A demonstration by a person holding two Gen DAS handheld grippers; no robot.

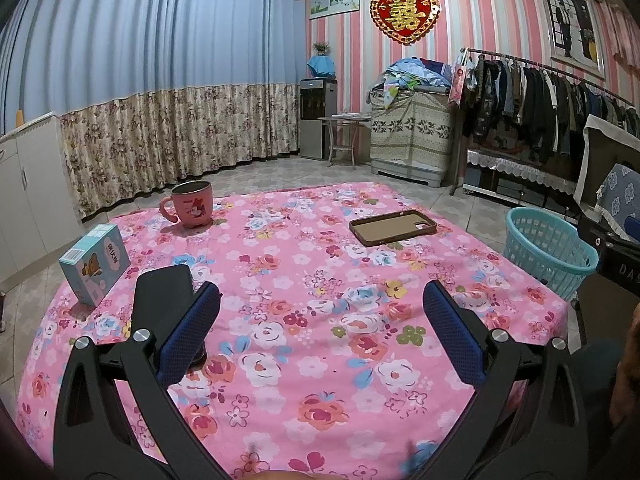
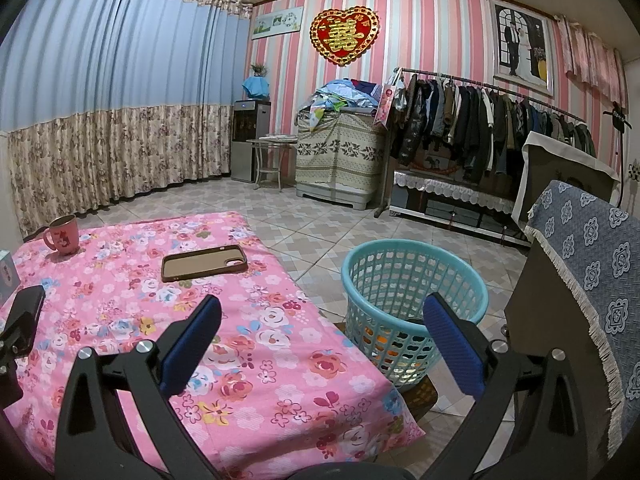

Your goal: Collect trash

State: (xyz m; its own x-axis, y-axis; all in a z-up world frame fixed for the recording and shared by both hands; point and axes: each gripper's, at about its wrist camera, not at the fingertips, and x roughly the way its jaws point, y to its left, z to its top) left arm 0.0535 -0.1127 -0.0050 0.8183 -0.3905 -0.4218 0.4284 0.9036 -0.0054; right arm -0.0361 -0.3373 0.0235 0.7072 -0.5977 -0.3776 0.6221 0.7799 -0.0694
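Observation:
A teal plastic basket (image 2: 416,304) stands on the floor off the table's right edge, with something orange and pale at its bottom; it also shows in the left wrist view (image 1: 548,252). My right gripper (image 2: 320,312) is open and empty, over the table's right edge, its right finger in front of the basket. My left gripper (image 1: 320,300) is open and empty above the pink floral tablecloth (image 1: 304,360). On the table lie a brown phone case (image 1: 393,227), a pink mug (image 1: 191,205) and a small blue box (image 1: 95,264).
A black object (image 1: 164,300) sits behind my left finger. A chair draped in blue cloth (image 2: 588,280) stands right of the basket. A clothes rack (image 2: 480,128), covered cabinet (image 2: 340,156) and water dispenser (image 2: 250,140) line the far wall.

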